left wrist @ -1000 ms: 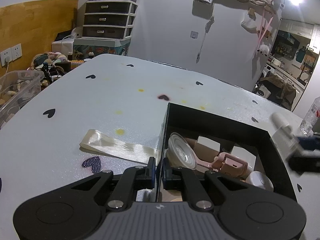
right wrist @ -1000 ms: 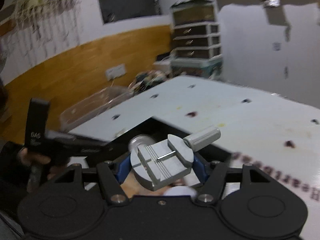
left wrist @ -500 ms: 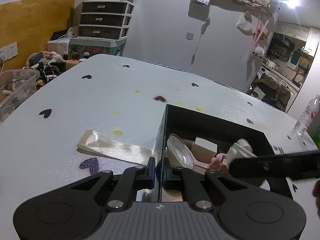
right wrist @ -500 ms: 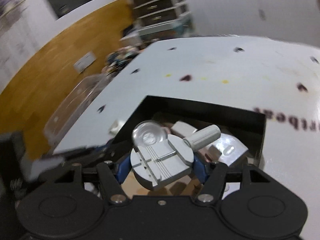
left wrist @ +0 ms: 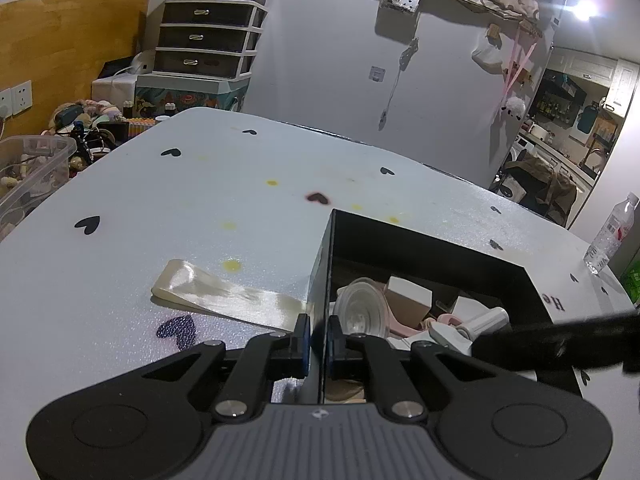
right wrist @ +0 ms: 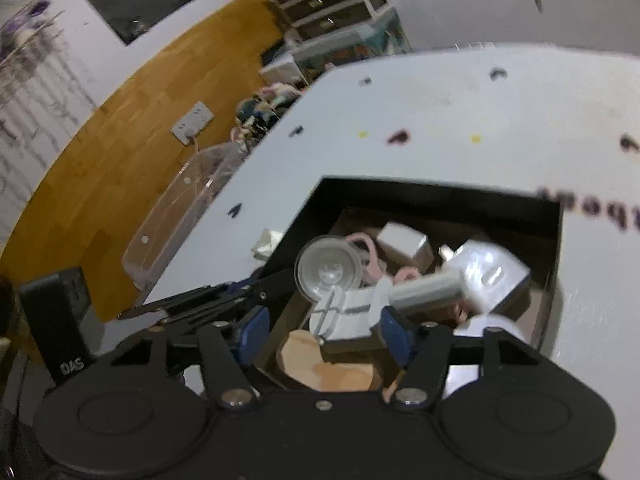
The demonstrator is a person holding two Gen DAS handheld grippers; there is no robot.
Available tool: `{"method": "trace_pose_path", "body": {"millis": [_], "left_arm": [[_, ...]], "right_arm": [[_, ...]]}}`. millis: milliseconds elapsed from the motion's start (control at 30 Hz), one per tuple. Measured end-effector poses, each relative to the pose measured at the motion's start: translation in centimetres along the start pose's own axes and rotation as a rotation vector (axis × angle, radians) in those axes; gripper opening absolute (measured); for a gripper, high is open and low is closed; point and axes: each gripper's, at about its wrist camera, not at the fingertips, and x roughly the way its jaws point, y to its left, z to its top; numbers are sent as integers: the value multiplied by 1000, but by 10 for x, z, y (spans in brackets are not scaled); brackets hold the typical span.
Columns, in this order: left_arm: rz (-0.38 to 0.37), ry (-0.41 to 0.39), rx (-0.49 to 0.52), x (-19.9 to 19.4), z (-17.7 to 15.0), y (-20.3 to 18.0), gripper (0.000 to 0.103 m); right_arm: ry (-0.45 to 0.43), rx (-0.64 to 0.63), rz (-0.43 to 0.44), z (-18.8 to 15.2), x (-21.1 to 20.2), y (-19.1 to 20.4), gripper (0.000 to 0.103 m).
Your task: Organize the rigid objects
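A black open box sits on the white heart-print table. My left gripper is shut on the box's left wall. The right gripper hangs over the box, its jaws closing. Between them is a grey slotted tool with a cylinder handle, blurred and tilted. It lies against the right pad, and a gap shows at the left pad. The tool also appears in the left wrist view, low inside the box. A clear round cup, white blocks and pink pieces lie inside.
A cream ribbon lies on the table left of the box. A clear plastic bin stands past the table's left edge, with clutter behind it. A water bottle stands at the far right. A drawer unit stands by the back wall.
The right gripper has swung in over the box and rolled. The grey tool has slid toward the right pad and sunk lower. My left gripper has kept its hold on the wall.
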Motion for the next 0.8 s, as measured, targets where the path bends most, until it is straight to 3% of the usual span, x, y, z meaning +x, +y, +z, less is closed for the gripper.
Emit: {"method": "trace_pose_path", "body": {"millis": [133, 233, 367, 533, 667, 800], "left_arm": [[-1, -1, -1, 0, 0, 0, 8], [-1, -1, -1, 0, 0, 0, 8], [0, 0, -1, 0, 0, 0, 8], [4, 1, 2, 0, 1, 1, 7], [4, 2, 2, 0, 1, 0, 7], [5, 2, 3, 0, 1, 0, 7]], "right_arm": [[-104, -53, -141, 7, -12, -10, 47], [-150, -53, -205, 12, -14, -23, 47], [-108, -28, -173, 15, -5, -36, 40], [-5, -44, -79, 5, 8, -30, 7], [58, -84, -47, -7, 18, -16, 7], [67, -93, -43, -12, 18, -12, 8]]}}
